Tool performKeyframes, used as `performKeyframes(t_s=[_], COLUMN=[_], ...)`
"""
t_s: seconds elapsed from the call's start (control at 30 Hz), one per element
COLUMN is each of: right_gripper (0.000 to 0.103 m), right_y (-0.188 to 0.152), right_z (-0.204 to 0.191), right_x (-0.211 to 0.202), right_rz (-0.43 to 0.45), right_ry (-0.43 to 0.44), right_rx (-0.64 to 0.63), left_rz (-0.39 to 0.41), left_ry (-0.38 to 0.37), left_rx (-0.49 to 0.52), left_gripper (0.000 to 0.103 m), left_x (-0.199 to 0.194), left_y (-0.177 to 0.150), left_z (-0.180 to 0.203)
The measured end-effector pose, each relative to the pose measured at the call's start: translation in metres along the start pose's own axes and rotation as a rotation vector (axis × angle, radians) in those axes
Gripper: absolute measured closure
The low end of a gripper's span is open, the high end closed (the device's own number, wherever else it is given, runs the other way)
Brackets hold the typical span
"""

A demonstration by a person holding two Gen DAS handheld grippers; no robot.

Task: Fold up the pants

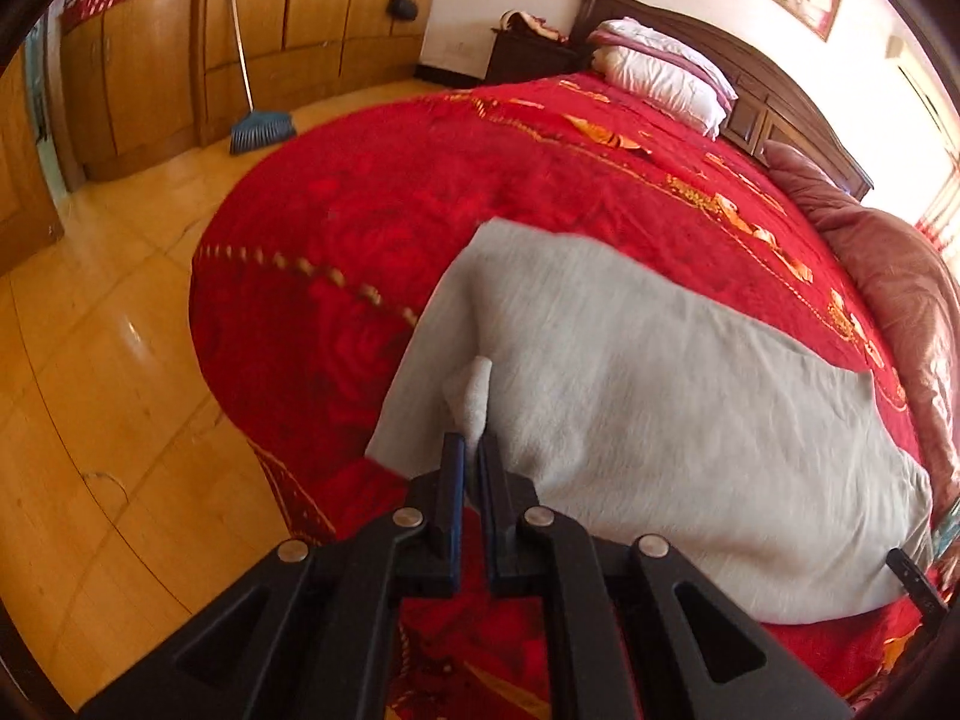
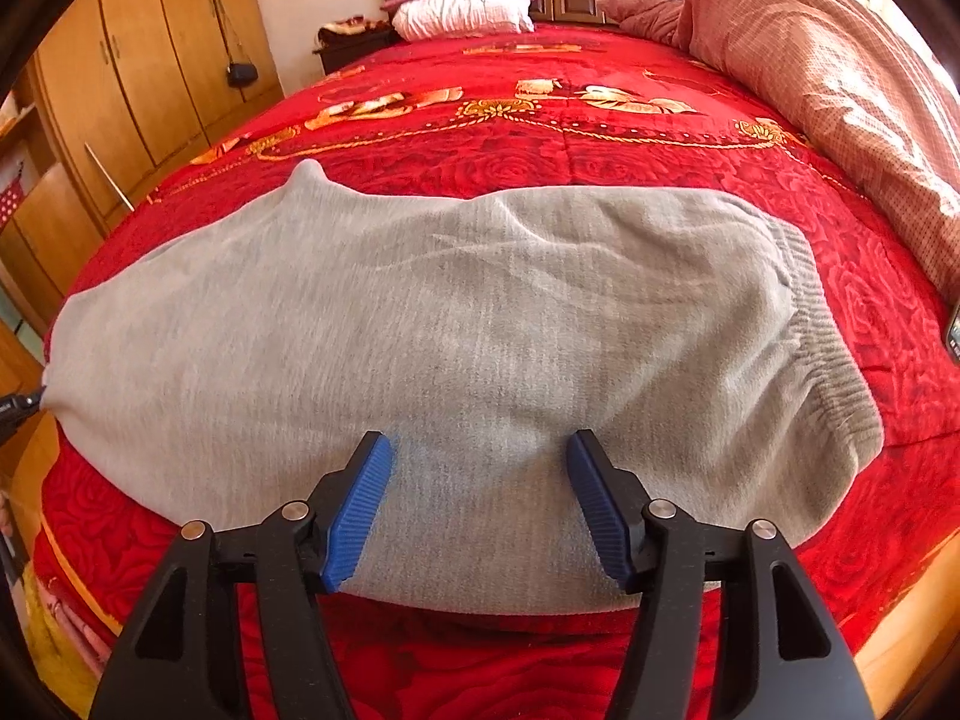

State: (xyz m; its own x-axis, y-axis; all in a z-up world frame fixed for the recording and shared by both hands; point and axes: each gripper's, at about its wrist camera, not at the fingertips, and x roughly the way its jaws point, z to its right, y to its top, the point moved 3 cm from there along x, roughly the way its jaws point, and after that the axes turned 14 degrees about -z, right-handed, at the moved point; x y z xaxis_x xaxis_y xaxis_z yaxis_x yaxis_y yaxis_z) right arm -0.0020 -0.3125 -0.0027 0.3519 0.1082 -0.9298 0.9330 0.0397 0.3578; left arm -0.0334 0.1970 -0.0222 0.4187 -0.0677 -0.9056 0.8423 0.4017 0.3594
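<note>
While the grey pants [image 2: 456, 330] lie folded flat across the red bedspread [image 2: 600, 144], the left gripper [image 1: 472, 450] pinches their left end, so a fold looks under way. Next that end likely needs carrying toward the waistband [image 2: 822, 336]. Tilted down, the right gripper [image 2: 480, 450] hovers wide and empty above the near edge.

At the right wrist view's right edge, a dark flat object [image 2: 954, 333] is cut off, unidentifiable.

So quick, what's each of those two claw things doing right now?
Left gripper: jaws shut on a pinch of the grey pants.
Right gripper: jaws open over the pants, gripping nothing.
</note>
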Motion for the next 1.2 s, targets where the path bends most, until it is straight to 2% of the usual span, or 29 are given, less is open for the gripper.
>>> performKeyframes(t_s=[0.07, 0.13, 0.23, 0.3, 0.37, 0.5, 0.57, 0.63, 0.73, 0.97, 1.2], right_gripper=[0.04, 0.04, 0.04, 0.04, 0.04, 0.04, 0.04, 0.04, 0.04, 0.04, 0.04], right_y=[0.011, 0.024, 0.043, 0.058, 0.072, 0.093, 0.103, 0.111, 0.125, 0.148, 0.157], right_z=[-0.003, -0.006, -0.013, -0.021, -0.031, -0.048, -0.057, -0.063, -0.075, -0.087, -0.092], right_x=[-0.004, -0.009, -0.014, -0.014, -0.012, -0.006, -0.005, -0.003, 0.004, 0.03, 0.054], right_rz=[-0.026, -0.022, -0.008, -0.005, -0.012, -0.02, -0.017, -0.018, -0.023, -0.06, -0.086], right_ry=[0.033, 0.084, 0.108, 0.122, 0.15, 0.177, 0.183, 0.188, 0.189, 0.187, 0.209], right_rx=[-0.004, -0.007, -0.023, -0.04, -0.058, -0.082, -0.098, -0.114, -0.146, -0.171, -0.167], left_rz=[-0.002, 0.005, 0.006, 0.007, -0.001, 0.011, 0.034, 0.052, 0.069, 0.002, 0.015], left_ry=[-0.014, -0.029, -0.023, 0.002, 0.011, -0.019, -0.047, -0.083, -0.1, -0.11, -0.114], left_rx=[-0.005, 0.009, 0.037, 0.022, -0.009, -0.02, -0.002, 0.023, 0.084, 0.122, 0.143], left_gripper=[0.098, 0.099, 0.096, 0.091, 0.091, 0.091, 0.084, 0.068, 0.059, 0.059, 0.059], left_x=[-0.001, -0.006, -0.015, -0.017, -0.018, -0.025, -0.031, -0.033, -0.029, 0.004, 0.009], left_y=[-0.001, 0.0, 0.001, 0.002, -0.001, 0.005, 0.014, 0.026, 0.045, 0.071, 0.074], left_z=[-0.002, -0.001, 0.0, -0.004, -0.013, -0.021, -0.017, -0.01, 0.002, 0.02, 0.032])
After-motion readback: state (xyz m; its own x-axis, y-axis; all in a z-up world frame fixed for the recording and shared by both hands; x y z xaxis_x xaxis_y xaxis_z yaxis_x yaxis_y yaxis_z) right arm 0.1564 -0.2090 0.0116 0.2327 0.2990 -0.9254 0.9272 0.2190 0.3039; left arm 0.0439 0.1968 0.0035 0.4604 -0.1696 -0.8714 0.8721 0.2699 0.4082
